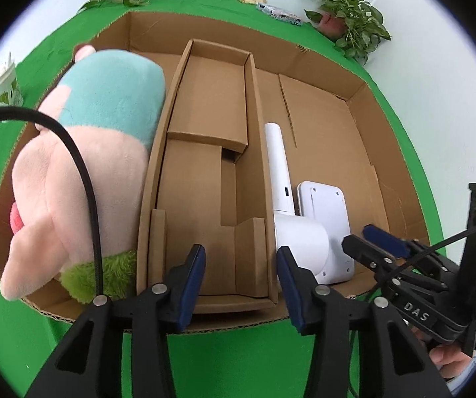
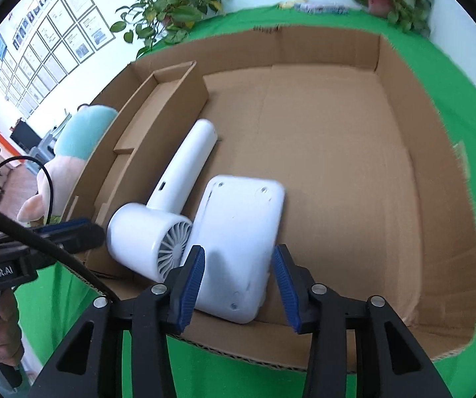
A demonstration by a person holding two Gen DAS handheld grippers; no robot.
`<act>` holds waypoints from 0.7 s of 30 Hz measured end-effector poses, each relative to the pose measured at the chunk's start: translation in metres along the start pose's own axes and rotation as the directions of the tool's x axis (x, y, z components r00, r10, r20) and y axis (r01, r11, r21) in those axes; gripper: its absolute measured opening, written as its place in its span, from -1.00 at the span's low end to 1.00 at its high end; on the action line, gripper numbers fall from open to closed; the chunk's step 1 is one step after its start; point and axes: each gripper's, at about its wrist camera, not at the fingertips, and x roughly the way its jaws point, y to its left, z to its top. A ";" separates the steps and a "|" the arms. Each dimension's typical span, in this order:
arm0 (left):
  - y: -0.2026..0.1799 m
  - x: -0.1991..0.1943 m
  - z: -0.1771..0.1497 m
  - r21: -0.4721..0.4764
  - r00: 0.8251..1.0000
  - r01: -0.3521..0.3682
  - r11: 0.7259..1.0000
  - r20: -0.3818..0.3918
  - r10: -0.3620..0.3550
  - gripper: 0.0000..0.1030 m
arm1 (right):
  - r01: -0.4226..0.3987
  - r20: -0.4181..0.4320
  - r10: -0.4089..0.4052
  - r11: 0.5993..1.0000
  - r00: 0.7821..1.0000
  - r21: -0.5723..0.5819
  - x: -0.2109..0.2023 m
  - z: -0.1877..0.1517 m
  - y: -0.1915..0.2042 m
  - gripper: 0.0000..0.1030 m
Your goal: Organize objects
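A large open cardboard box [image 1: 334, 66] [image 2: 403, 139] sits on a green table. Inside it lie a pink and teal plush toy [image 1: 82, 165] [image 2: 72, 152] at the left, a narrow cardboard insert [image 1: 211, 179] [image 2: 151, 122] in the middle, and a white hair dryer [image 1: 291, 212] [image 2: 174, 192] beside a flat white device [image 1: 327, 209] [image 2: 241, 229]. My left gripper [image 1: 241, 285] is open and empty above the box's near edge, over the insert. My right gripper [image 2: 238, 282] is open, its jaws on either side of the flat white device's near end, apart from it.
Potted plants [image 1: 347, 13] [image 2: 178, 10] stand at the table's back edge. A white cup [image 1: 0, 83] stands at the far left. A black cable [image 1: 85, 179] hangs over the plush toy. The right half of the box floor [image 2: 354, 165] is bare cardboard.
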 end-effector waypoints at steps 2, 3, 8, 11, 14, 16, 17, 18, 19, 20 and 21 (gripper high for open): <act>-0.004 -0.007 -0.002 0.006 0.999 -0.009 1.000 0.033 0.009 -0.18 | 0.032 0.034 -0.032 0.999 0.999 -0.015 -0.008 -0.001 0.003 0.32; -0.006 -0.013 -0.004 0.012 0.998 -0.013 1.000 0.065 0.013 -0.18 | 0.048 0.056 -0.047 0.999 0.997 -0.022 -0.013 -0.002 0.004 0.44; -0.028 -0.059 -0.017 0.082 0.953 -0.084 0.993 0.296 0.056 -0.14 | 0.145 0.217 -0.122 0.985 0.969 -0.094 -0.055 -0.021 0.019 0.88; -0.043 -0.085 -0.033 0.128 0.891 -0.187 0.974 0.441 0.113 0.38 | 0.190 0.303 -0.144 0.973 0.942 -0.128 -0.079 -0.039 0.031 0.90; -0.058 -0.103 -0.051 0.145 0.816 -0.291 0.946 0.554 0.166 0.53 | 0.221 0.379 -0.155 0.966 0.912 -0.136 -0.103 -0.054 0.043 0.91; -0.067 -0.108 -0.056 0.165 0.801 -0.332 0.929 0.568 0.186 0.53 | 0.239 0.404 -0.170 0.963 0.899 -0.127 -0.116 -0.062 0.045 0.91; -0.070 -0.108 -0.060 0.172 0.800 -0.345 0.923 0.569 0.192 0.53 | 0.234 0.413 -0.163 0.964 0.896 -0.125 -0.123 -0.067 0.047 0.91; -0.073 -0.109 -0.063 0.175 0.795 -0.356 0.918 0.572 0.199 0.53 | 0.225 0.418 -0.154 0.966 0.895 -0.126 -0.127 -0.068 0.048 0.91; -0.075 -0.110 -0.067 0.171 0.789 -0.365 0.915 0.579 0.206 0.53 | 0.210 0.431 -0.139 0.970 0.892 -0.124 -0.134 -0.073 0.049 0.88; -0.076 -0.111 -0.070 0.165 0.783 -0.370 0.914 0.585 0.211 0.53 | 0.200 0.444 -0.126 0.972 0.887 -0.124 -0.140 -0.076 0.050 0.69; -0.077 -0.113 -0.073 0.158 0.779 -0.372 0.915 0.590 0.215 0.52 | 0.189 0.459 -0.111 0.973 0.881 -0.129 -0.146 -0.080 0.051 0.48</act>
